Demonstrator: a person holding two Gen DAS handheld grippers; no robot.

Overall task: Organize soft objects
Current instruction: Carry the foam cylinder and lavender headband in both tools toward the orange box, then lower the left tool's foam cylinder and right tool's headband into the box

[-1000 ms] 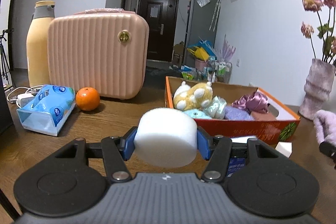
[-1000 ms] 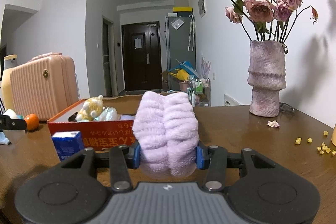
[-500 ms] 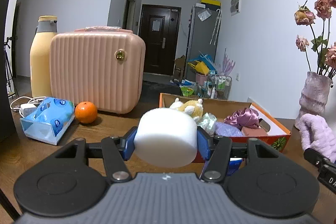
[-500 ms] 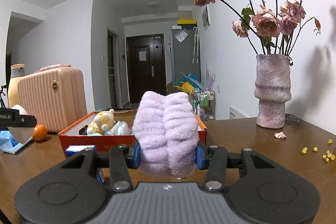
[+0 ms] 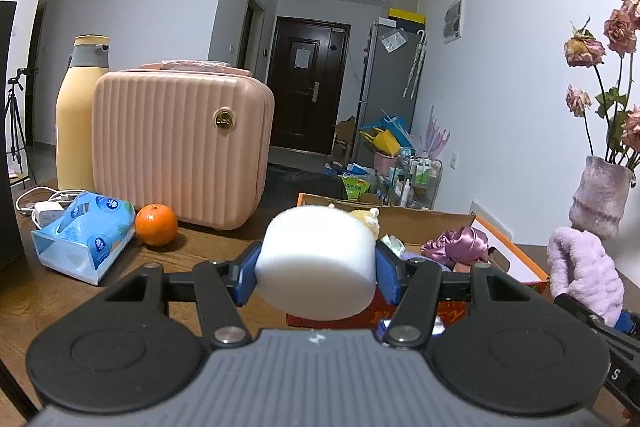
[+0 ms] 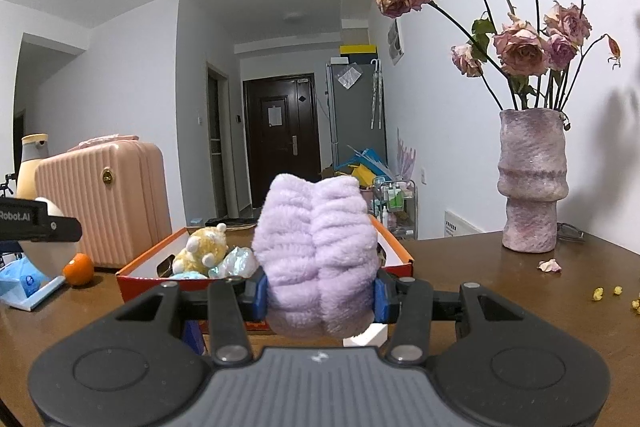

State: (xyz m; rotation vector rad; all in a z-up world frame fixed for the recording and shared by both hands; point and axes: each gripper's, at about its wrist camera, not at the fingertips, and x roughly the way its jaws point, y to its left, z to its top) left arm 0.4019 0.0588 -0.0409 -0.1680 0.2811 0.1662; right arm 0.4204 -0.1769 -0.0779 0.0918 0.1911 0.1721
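Note:
My left gripper (image 5: 316, 277) is shut on a white round sponge (image 5: 318, 261), held above the table in front of the orange cardboard box (image 5: 524, 269). My right gripper (image 6: 318, 295) is shut on a fluffy lilac headband (image 6: 316, 259); the same headband (image 5: 584, 273) shows at the right edge of the left wrist view. The box (image 6: 140, 281) holds a yellow plush toy (image 6: 204, 253), a pale crinkly bundle (image 6: 238, 263) and a purple satin piece (image 5: 460, 247). Both grippers hover near the box's near side.
A pink ribbed case (image 5: 180, 147), a yellow flask (image 5: 78, 115), an orange (image 5: 156, 225) and a blue tissue pack (image 5: 84, 235) stand at the left. A vase of dried roses (image 6: 530, 183) stands right, with petals and crumbs (image 6: 550, 265) on the table. A small white block (image 6: 368, 337) lies under the headband.
The left gripper rose with the sponge, so the box now sits lower and is more hidden. The right view tilted up slightly; both grips are unchanged.

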